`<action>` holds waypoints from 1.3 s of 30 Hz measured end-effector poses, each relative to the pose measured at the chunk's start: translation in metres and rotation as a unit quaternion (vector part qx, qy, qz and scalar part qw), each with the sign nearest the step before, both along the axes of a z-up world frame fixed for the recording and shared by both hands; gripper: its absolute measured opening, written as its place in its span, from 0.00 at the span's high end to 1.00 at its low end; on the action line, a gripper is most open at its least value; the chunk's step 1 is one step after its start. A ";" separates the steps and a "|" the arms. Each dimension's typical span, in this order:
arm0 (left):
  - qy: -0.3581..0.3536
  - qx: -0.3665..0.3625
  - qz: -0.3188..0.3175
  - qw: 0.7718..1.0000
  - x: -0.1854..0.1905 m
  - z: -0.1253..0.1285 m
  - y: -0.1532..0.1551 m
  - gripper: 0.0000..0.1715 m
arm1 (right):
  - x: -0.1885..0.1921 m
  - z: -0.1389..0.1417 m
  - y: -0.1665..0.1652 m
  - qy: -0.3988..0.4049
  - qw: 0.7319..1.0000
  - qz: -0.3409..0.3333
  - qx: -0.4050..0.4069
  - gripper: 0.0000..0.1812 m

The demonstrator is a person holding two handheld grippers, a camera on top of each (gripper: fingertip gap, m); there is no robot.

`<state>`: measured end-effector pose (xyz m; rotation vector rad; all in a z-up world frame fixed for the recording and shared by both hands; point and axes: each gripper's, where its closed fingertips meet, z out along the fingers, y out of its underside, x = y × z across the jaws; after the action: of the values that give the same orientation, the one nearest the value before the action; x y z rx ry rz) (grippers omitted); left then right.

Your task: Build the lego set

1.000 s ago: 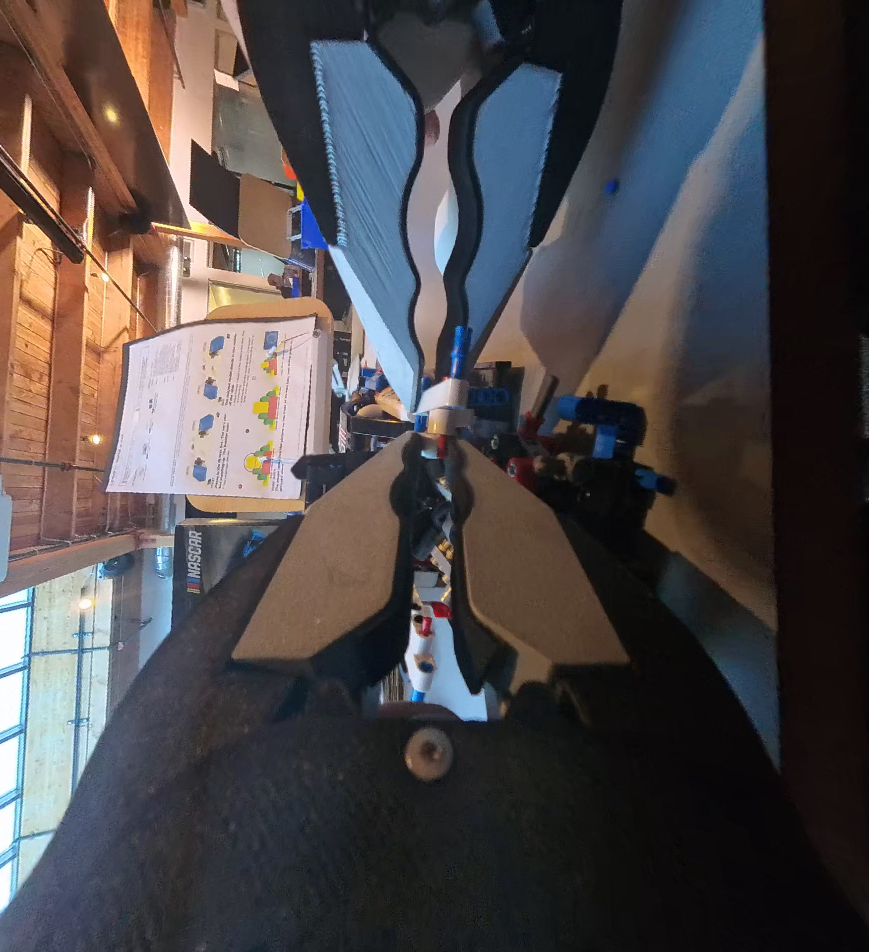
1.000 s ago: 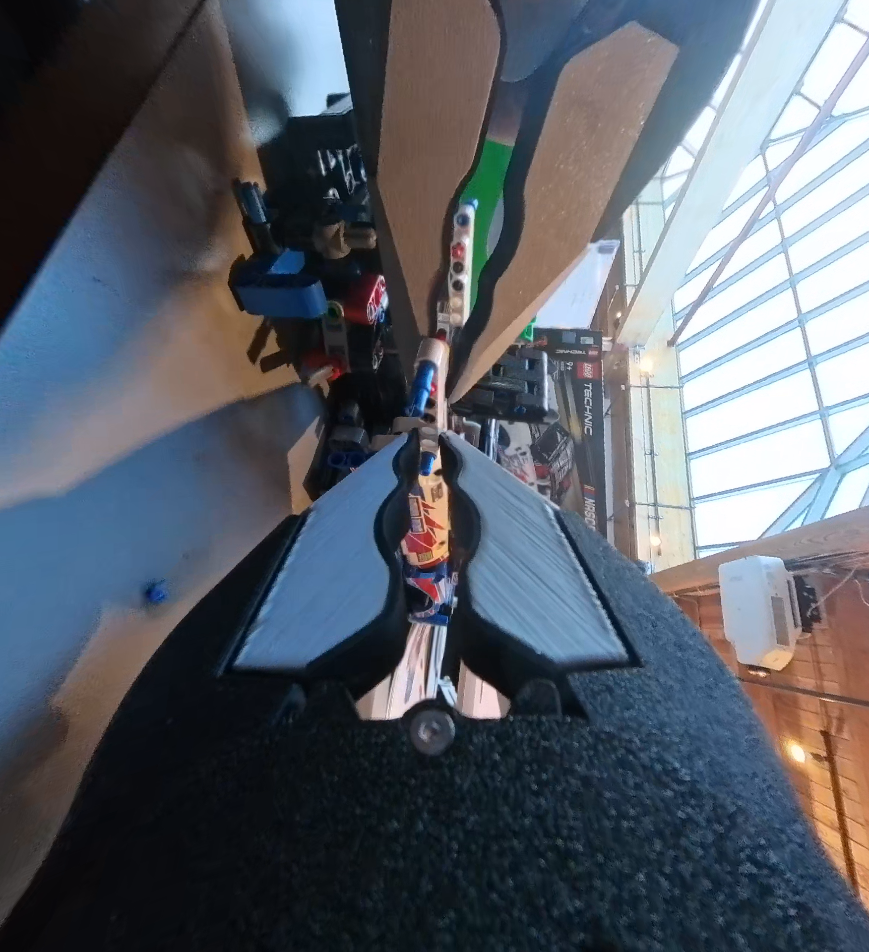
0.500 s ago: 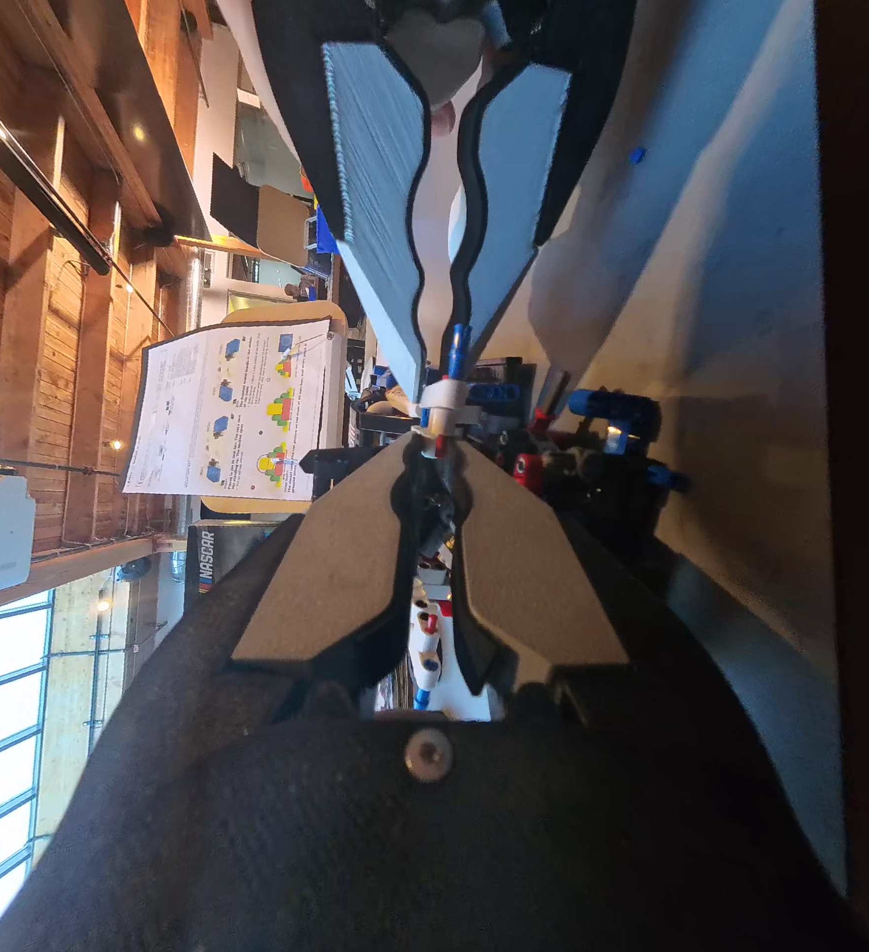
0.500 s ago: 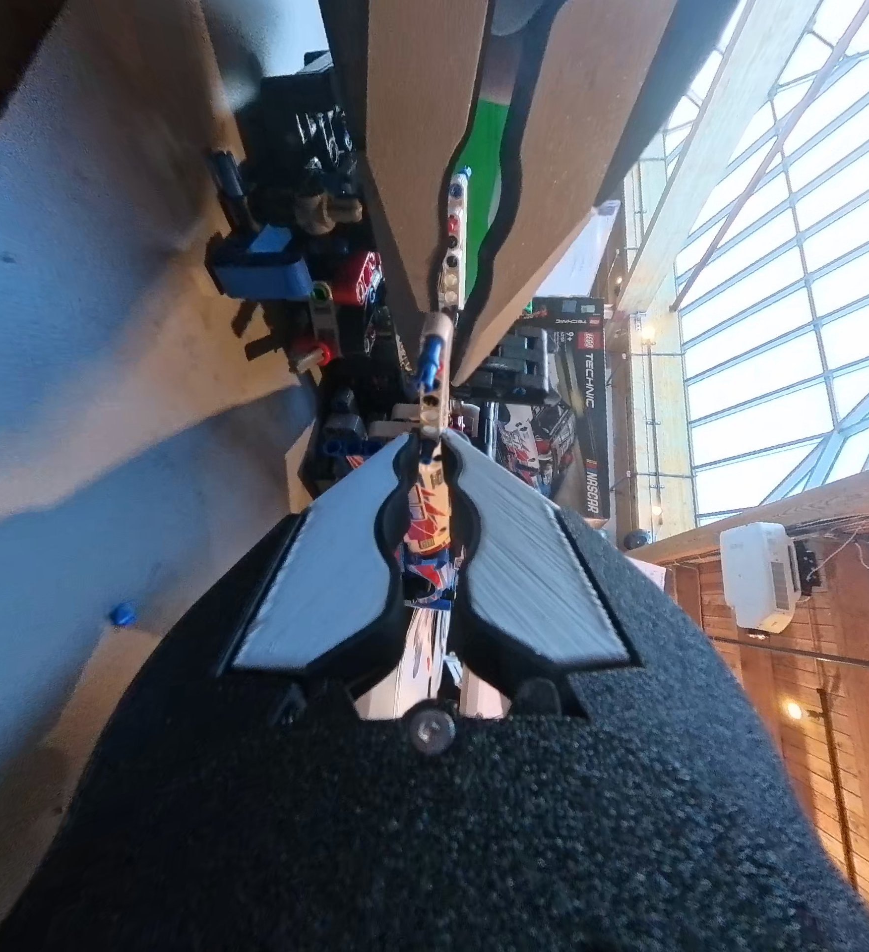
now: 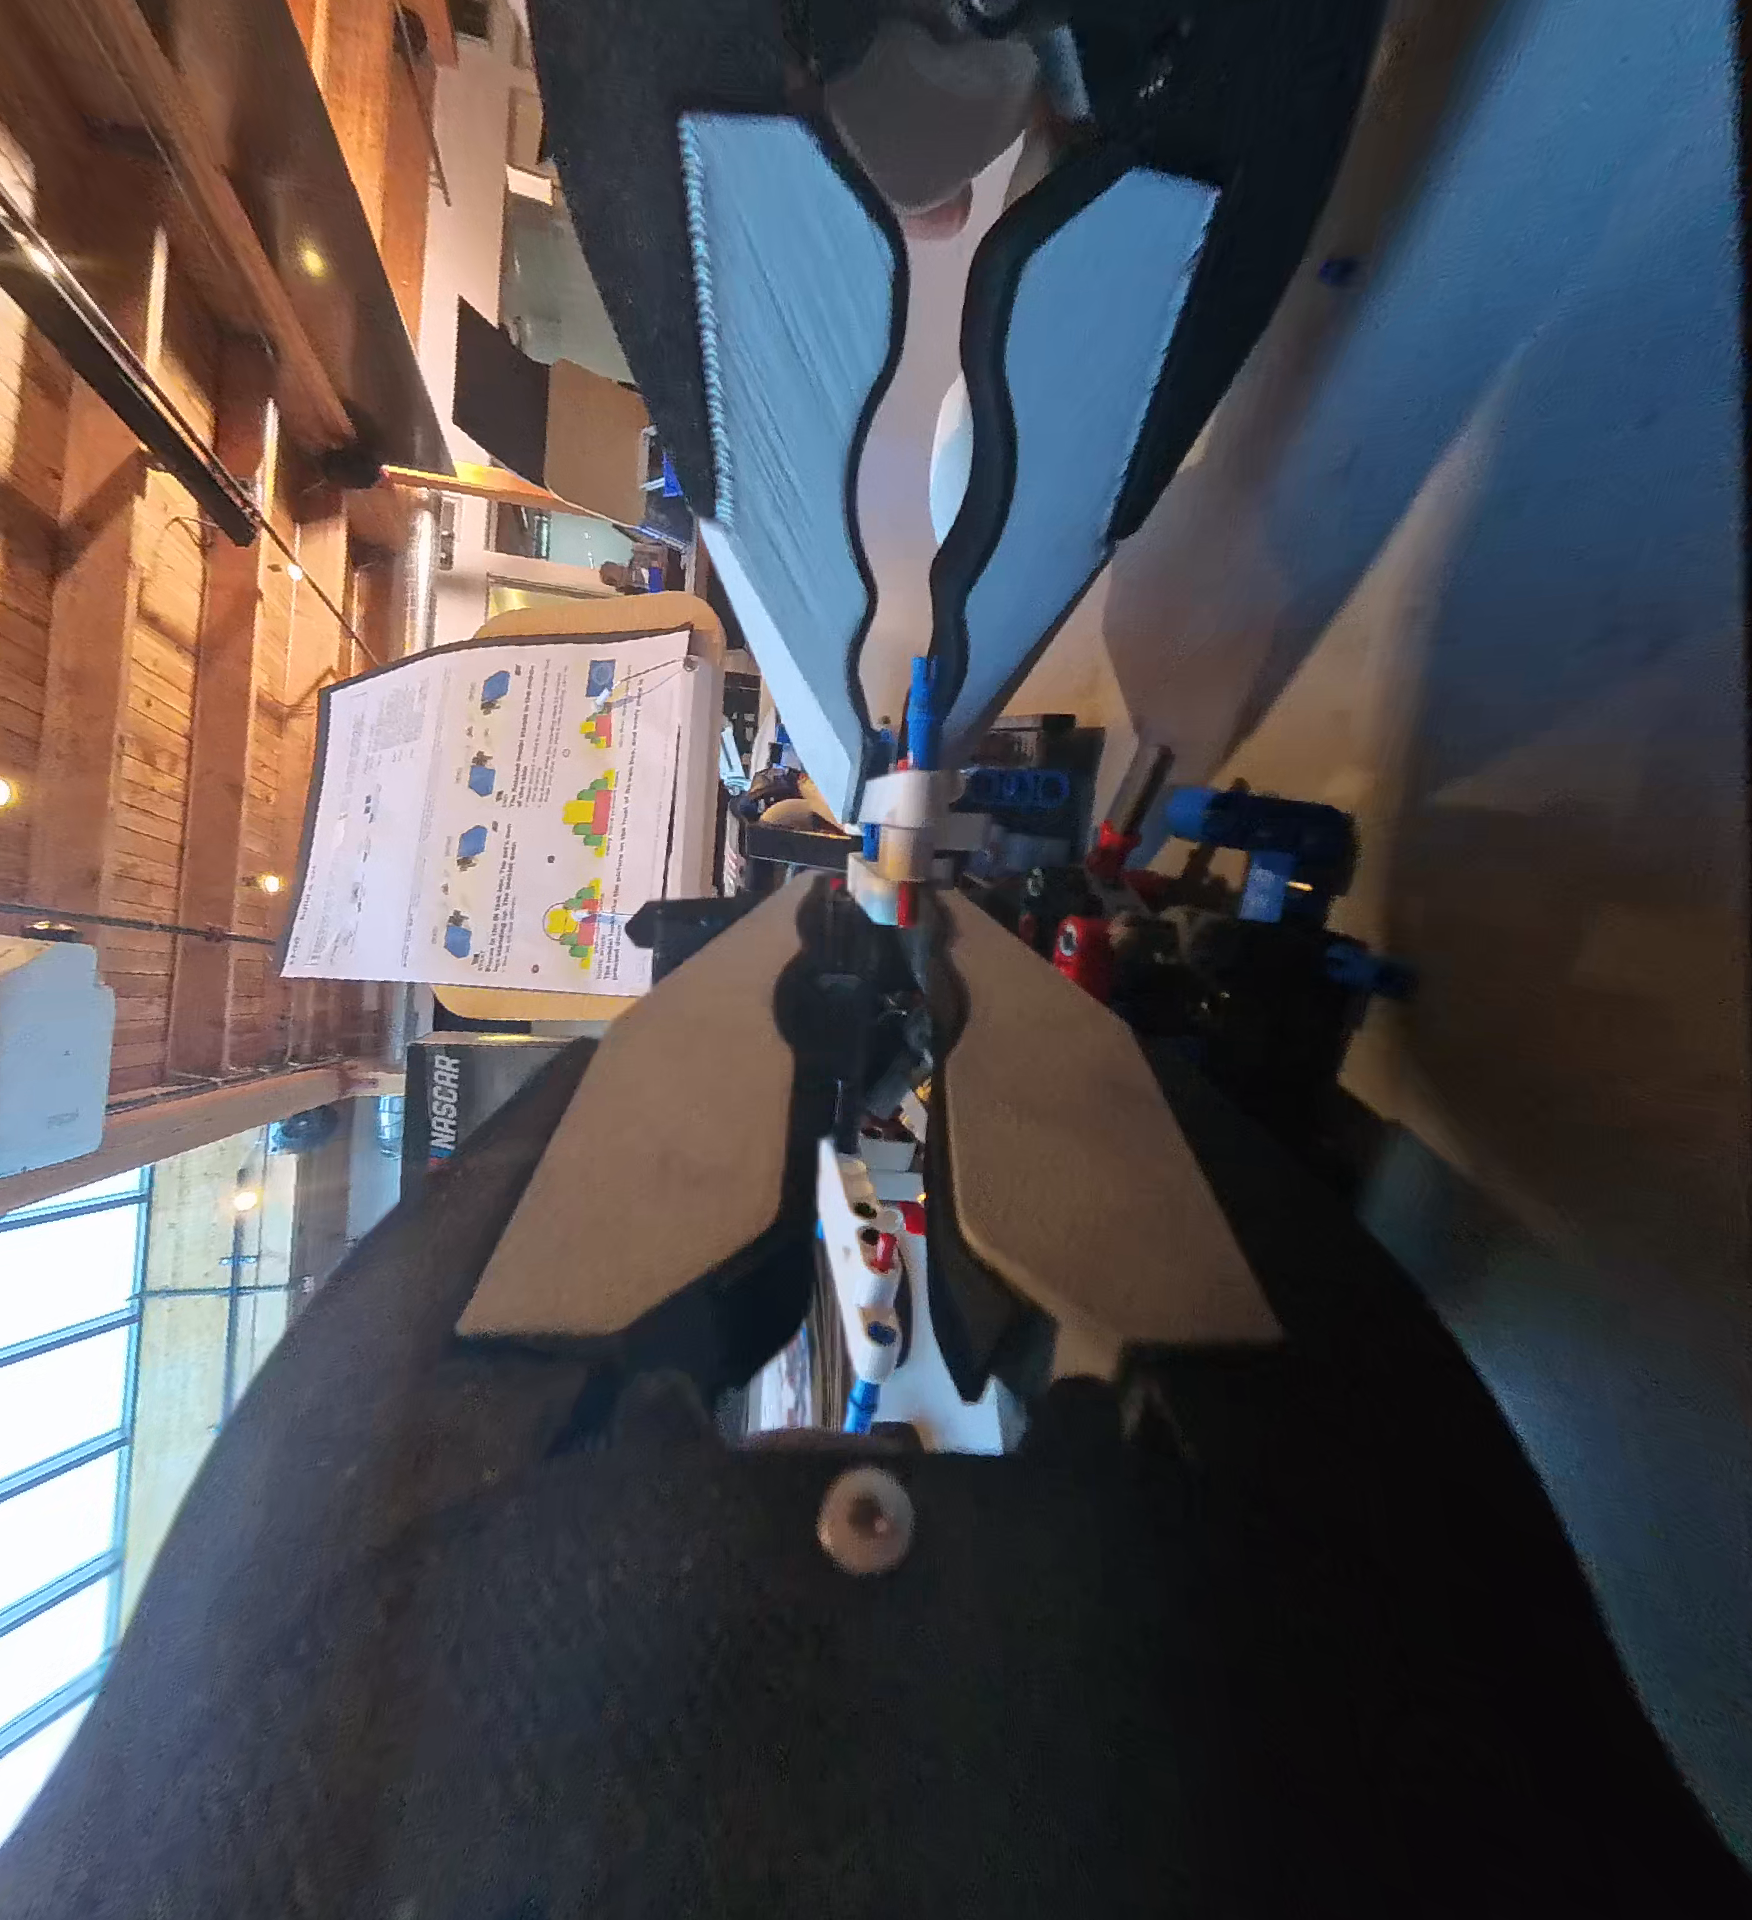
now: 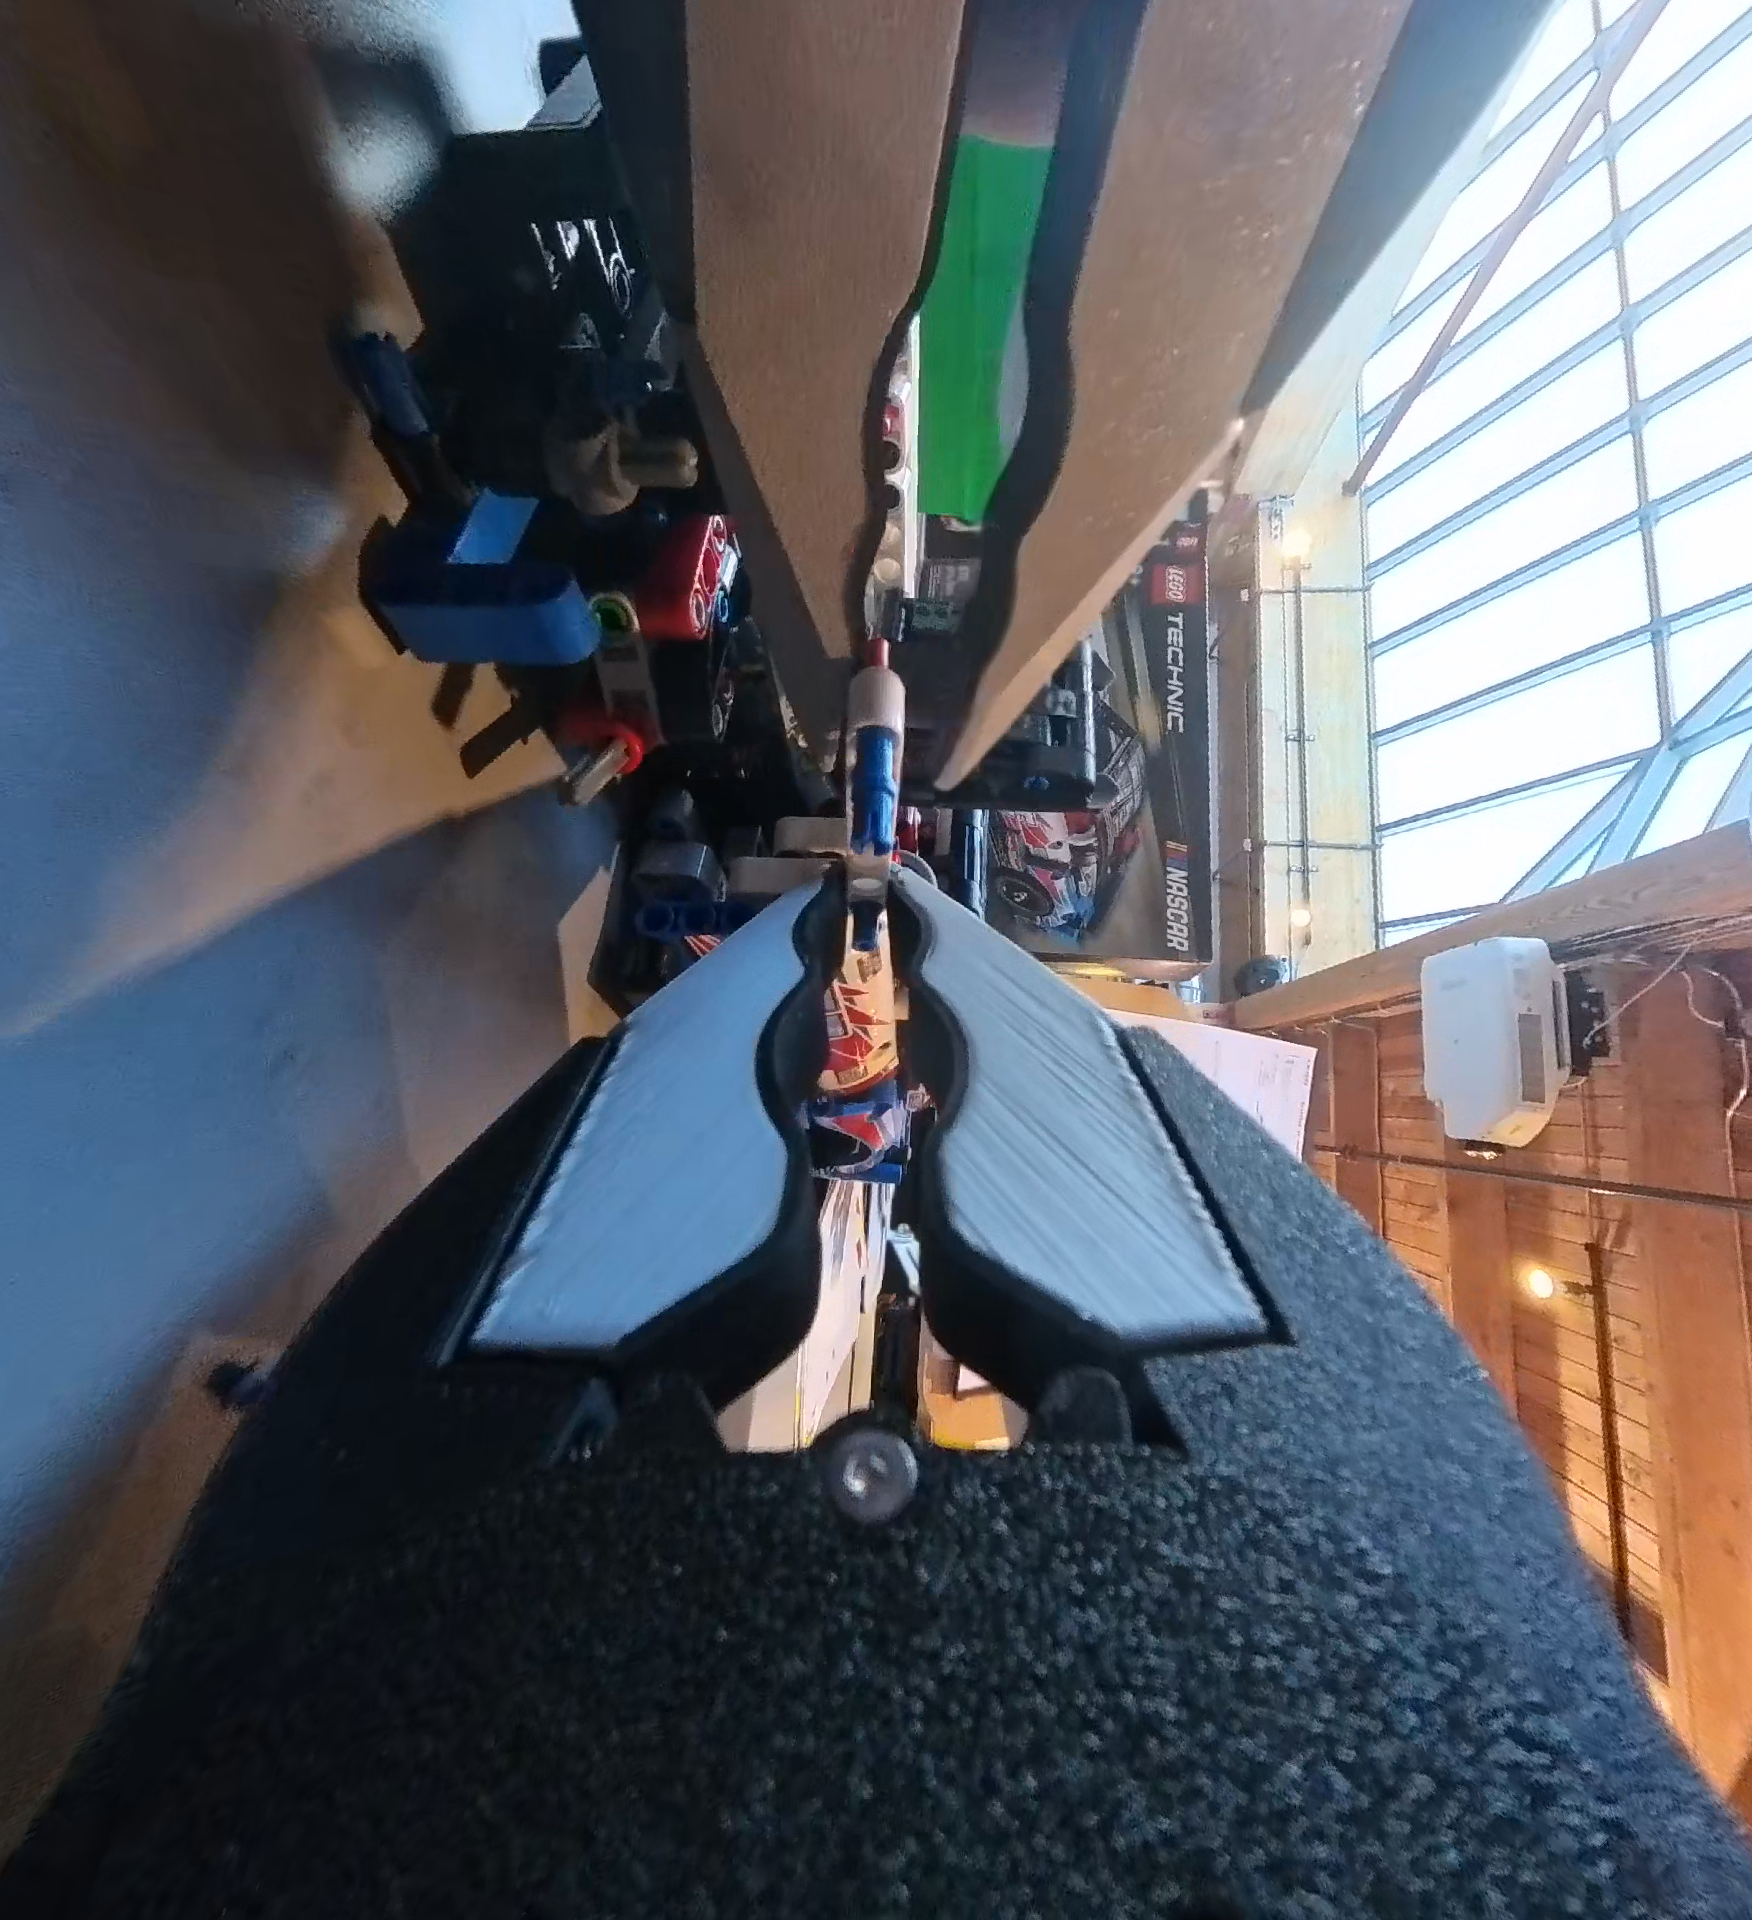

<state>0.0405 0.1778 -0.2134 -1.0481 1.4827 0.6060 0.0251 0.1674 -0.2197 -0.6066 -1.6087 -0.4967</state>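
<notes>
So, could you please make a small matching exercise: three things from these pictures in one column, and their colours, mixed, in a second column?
Things:
1. left gripper fingers
2. right gripper fingers
3. pin between the two grippers

Colours:
A. blue
B. tan brown
C. pale grey

Pairs: 1-B, 2-C, 3-A

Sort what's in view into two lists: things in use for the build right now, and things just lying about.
In use:
left gripper, shut on the white beam
right gripper, shut on the stickered piece
blue pin between them

Lying about:
loose pile of parts
set box
printed sheet
stray blue piece
</notes>
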 end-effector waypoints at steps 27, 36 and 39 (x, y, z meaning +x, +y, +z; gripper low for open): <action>0.006 -0.015 0.027 1.000 -0.011 -0.007 0.006 0.96 | 0.000 -0.003 0.003 0.021 0.997 -0.009 -0.074 0.96; -0.188 -0.163 0.095 0.964 -0.027 0.021 -0.026 0.81 | 0.025 0.008 0.013 0.039 0.994 -0.039 -0.097 0.96; -0.293 -0.263 0.117 0.912 -0.010 0.029 -0.044 0.78 | 0.020 0.022 0.012 0.040 0.996 -0.046 -0.071 0.96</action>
<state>0.0308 0.1338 -0.1840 -1.6712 0.9981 0.0130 0.0447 0.1795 -0.1982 -0.8020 -1.5538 -0.4230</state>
